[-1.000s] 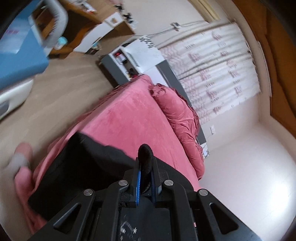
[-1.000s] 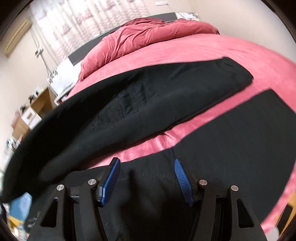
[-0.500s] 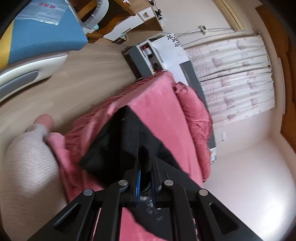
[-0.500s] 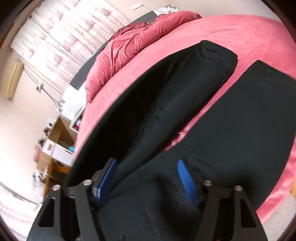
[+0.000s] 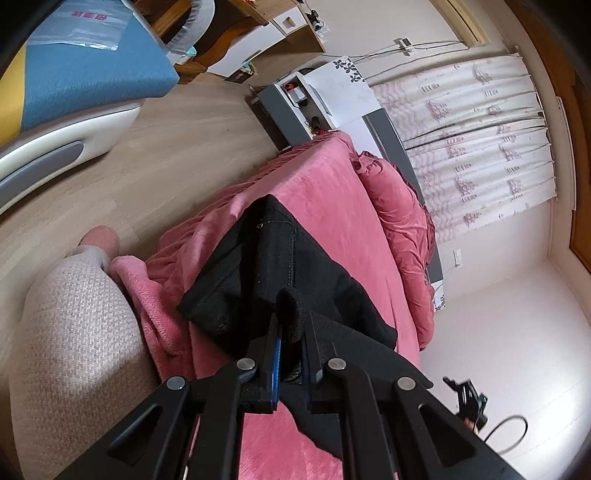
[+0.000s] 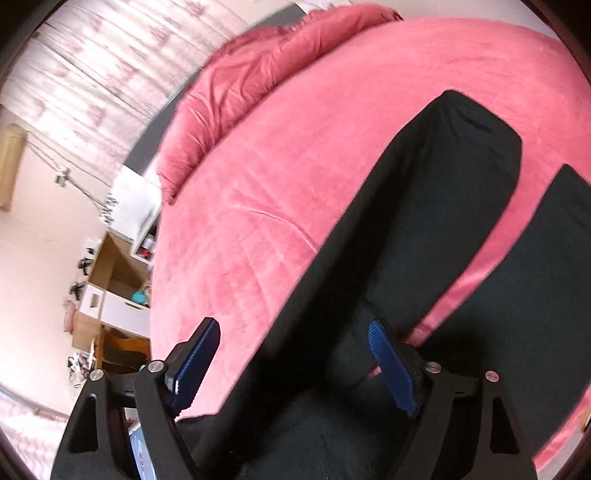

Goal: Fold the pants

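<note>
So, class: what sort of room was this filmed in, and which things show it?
Most likely a home bedroom: a bed under a pink blanket, patterned curtains along the wall, and a wooden desk across the floor.

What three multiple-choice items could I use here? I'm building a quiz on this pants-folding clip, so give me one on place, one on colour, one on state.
1. Where do the pants lie?
A. on the floor
B. on the pink bed cover
C. on a desk

2. What colour are the pants?
A. black
B. blue
C. white

3. How does the left gripper stand?
A. wide open above the bed
B. out of sight
C. closed on a fold of the pants

Answers:
1 B, black cloth spreads across the pink bed cover in the right wrist view.
2 A, the cloth is black in both views.
3 C, its jaws pinch a bunched fold, while the right gripper has jaws opening with nothing pressed between them.
</note>
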Demonstrator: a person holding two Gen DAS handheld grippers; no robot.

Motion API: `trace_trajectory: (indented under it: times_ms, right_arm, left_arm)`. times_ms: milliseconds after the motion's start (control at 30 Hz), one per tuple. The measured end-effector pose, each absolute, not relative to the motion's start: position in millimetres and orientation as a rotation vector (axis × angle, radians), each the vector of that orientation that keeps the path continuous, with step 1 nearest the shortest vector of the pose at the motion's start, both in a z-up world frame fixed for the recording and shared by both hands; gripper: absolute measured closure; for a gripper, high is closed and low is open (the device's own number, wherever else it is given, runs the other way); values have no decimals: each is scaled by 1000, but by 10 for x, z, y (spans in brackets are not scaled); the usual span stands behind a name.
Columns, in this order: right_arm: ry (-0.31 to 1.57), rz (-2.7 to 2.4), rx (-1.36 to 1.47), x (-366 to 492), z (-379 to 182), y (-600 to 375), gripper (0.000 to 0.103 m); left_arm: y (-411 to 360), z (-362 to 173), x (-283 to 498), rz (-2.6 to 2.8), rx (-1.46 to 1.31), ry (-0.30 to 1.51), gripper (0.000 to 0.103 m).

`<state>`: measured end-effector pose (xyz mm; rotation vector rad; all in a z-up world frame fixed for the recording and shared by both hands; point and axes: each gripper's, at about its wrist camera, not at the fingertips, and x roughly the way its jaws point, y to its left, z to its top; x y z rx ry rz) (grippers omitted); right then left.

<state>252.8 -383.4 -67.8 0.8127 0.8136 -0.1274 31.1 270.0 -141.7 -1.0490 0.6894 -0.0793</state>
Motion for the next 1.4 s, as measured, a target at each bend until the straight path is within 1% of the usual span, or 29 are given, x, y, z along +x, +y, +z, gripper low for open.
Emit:
trace_trajectory:
  times_ms: [67, 133, 167, 200, 233, 267, 367, 500, 567, 633, 700, 800, 900, 967, 1033, 1100, 1167, 1200, 1233, 1267, 1400]
  right_arm:
    - [861, -168, 800, 2739, -699, -3858, 20]
    - [921, -210, 769, 2945, -785, -3875, 29]
    - [940, -221, 767, 3006, -839, -3888, 52]
    - [968, -205, 776, 3068, -900, -3902, 87]
    - [990, -167, 798, 3108, -963, -3923, 95]
    - [985, -157, 810, 3097, -980, -3944, 95]
    - [866, -79, 799, 2875, -820, -4006, 95]
    - [686, 11, 771, 2208, -594, -3987, 95]
    - [643, 19, 734, 1903, -573, -3924, 95]
    - [651, 11, 711, 1672, -722, -3930, 95]
    - [701, 1, 733, 1506, -1025, -3900, 95]
    - [782, -36, 803, 1367, -1494, -3933, 95]
    - [815, -54, 904, 1282, -1846, -3996, 95]
    - [794, -43, 947, 1295, -1861, -4064, 95]
    - [802, -37, 902, 1340, -1843, -4045, 95]
    - [807, -33, 895, 1338, -1845, -4048, 93]
    - [797, -24, 910, 1329, -1861, -4057, 93]
    - [793, -21, 916, 1334, -1870, -4060, 93]
    - [790, -19, 917, 1306, -1877, -4065, 93]
    - [787, -18, 915, 1206, -1893, -4071, 93]
    - [780, -12, 921, 1061, -1921, -4109, 92]
  left_arm:
    - [2677, -1416, 309, -79, -1045, 691, 95]
    - [2678, -1409, 319, -77, -1044, 693, 95]
    - [2676, -1410, 321, -75, -1046, 695, 95]
    - [2678, -1419, 324, -74, -1051, 698, 95]
    - [2685, -1429, 326, -75, -1055, 701, 95]
    - [2686, -1427, 341, -74, -1057, 706, 95]
    - [2705, -1369, 423, -85, -1061, 706, 95]
    - [2761, -1133, 577, -125, -1035, 630, 95]
    - [2787, -1024, 634, -138, -1013, 591, 95]
    - [2812, -940, 714, -147, -980, 568, 95]
    - [2819, -970, 788, -136, -962, 586, 95]
    - [2825, -1146, 801, -112, -965, 638, 95]
    - [2835, -1344, 672, -76, -999, 661, 94]
    - [2860, -1460, 567, -57, -1025, 674, 92]
    - [2890, -1521, 468, -41, -1056, 660, 89]
    - [2894, -1534, 383, -44, -1102, 629, 78]
    - [2916, -1544, 283, -61, -1179, 586, 60]
    - [2933, -1550, 217, -72, -1231, 562, 54]
    - [2944, -1552, 193, -75, -1263, 561, 43]
    - [2946, -1570, 155, -85, -1309, 568, 39]
    - [2892, -1559, 118, -99, -1371, 618, 36]
